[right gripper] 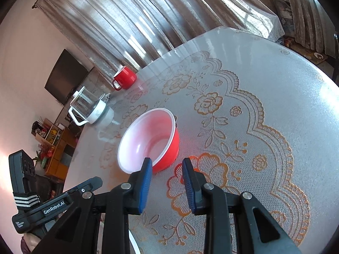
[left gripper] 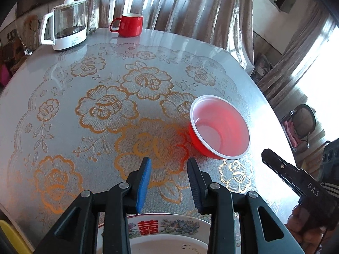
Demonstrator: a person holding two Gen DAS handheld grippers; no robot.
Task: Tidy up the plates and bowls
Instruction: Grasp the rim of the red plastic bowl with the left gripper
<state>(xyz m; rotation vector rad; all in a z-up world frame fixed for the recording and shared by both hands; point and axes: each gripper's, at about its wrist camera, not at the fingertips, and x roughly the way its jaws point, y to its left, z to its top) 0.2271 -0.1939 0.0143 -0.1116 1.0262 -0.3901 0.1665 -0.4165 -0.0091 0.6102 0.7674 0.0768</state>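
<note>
A red plastic bowl (left gripper: pixel 220 127) with a white inside stands upright on the lace-patterned tablecloth. My left gripper (left gripper: pixel 169 165) hovers over the cloth to the left of and nearer than the bowl, open, with nothing between its fingers. Below it lies a white plate (left gripper: pixel 169 227) with a red character and a flower border, partly hidden by the gripper. In the right wrist view the bowl (right gripper: pixel 148 139) sits just beyond my right gripper (right gripper: pixel 167 166), which is open and holds nothing. Its left fingertip overlaps the bowl's near rim. The left gripper (right gripper: pixel 96 183) shows at the lower left.
A glass kettle with a white base (left gripper: pixel 63 25) and a red mug (left gripper: pixel 128 25) stand at the table's far edge, in front of the curtains. A yellow object (left gripper: pixel 9 239) pokes in at the bottom left. A chair (left gripper: pixel 302 122) stands off the table to the right.
</note>
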